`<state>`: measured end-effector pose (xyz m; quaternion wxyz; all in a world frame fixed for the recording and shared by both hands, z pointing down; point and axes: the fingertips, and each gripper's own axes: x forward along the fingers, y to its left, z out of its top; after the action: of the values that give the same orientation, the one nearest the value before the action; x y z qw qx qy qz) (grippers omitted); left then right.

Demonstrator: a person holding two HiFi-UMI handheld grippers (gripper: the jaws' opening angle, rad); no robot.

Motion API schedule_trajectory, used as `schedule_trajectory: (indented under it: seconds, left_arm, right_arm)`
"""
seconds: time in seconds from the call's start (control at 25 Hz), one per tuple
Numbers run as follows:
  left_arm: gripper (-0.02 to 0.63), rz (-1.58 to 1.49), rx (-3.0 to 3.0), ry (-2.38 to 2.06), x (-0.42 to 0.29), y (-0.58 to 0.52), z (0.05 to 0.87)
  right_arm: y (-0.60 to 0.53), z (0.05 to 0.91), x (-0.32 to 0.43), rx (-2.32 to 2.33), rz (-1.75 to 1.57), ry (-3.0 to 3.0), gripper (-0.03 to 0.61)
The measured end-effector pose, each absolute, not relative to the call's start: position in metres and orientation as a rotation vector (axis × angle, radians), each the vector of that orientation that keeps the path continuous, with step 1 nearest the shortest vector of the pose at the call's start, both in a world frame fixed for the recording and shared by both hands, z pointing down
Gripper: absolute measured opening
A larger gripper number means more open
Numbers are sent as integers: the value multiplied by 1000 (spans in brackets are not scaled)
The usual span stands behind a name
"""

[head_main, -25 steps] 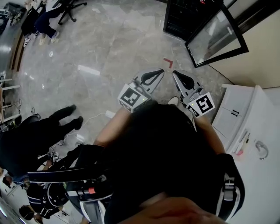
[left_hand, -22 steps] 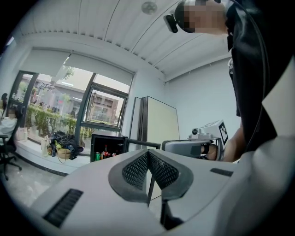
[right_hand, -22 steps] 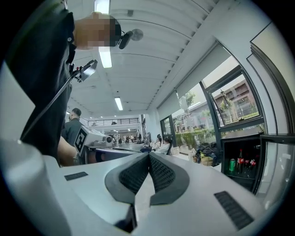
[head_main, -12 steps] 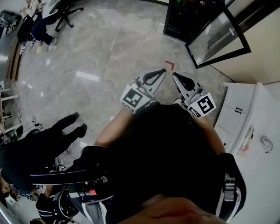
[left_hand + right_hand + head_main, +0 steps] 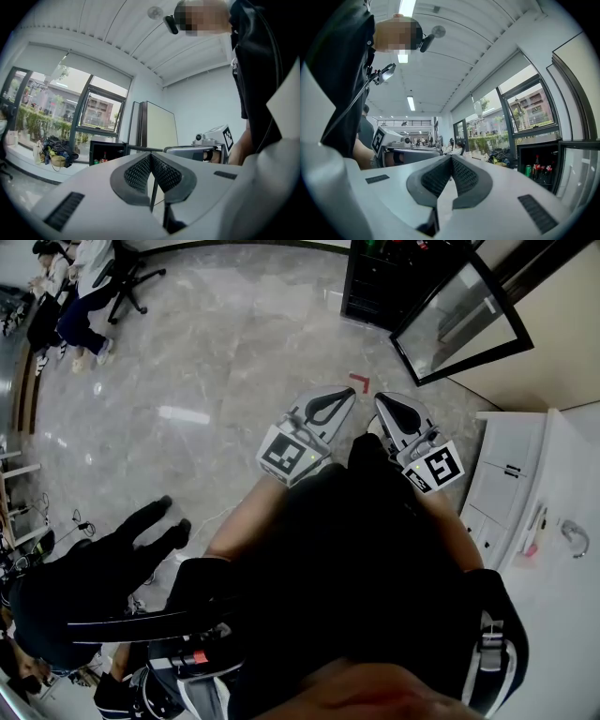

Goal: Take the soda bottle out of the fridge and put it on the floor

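A black fridge (image 5: 380, 282) stands on the marble floor ahead of me, its glass door (image 5: 459, 320) swung open to the right. Dark soda bottles (image 5: 536, 168) with red caps stand on its shelf beside a green can (image 5: 528, 170); the left gripper view shows the fridge (image 5: 105, 152) small and far. My left gripper (image 5: 330, 406) and right gripper (image 5: 392, 412) are held side by side, level, pointing at the fridge and well short of it. Both are shut with nothing between the pads. Each gripper view shows the other gripper alongside.
A red corner mark (image 5: 360, 382) lies on the floor just past the grippers. A white cabinet (image 5: 525, 484) stands at my right. A person in black (image 5: 84, 568) stands at the left, with seated people and an office chair (image 5: 112, 277) far left. A white cable (image 5: 211, 517) runs on the floor.
The view has shifted forward over the floor: the person in black has slid down the picture. Both grippers keep their place side by side and stay shut.
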<state>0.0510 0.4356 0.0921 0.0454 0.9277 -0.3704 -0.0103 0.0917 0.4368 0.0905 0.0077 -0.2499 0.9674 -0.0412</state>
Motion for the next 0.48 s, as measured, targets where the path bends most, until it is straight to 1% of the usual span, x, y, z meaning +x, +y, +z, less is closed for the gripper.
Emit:
schedule_trajectory:
  seconds: [0.48]
  left_arm:
    - [3,22,2816,-1165,96,352,91]
  right_arm:
    - [351,89,135,-728,-124,3002,9]
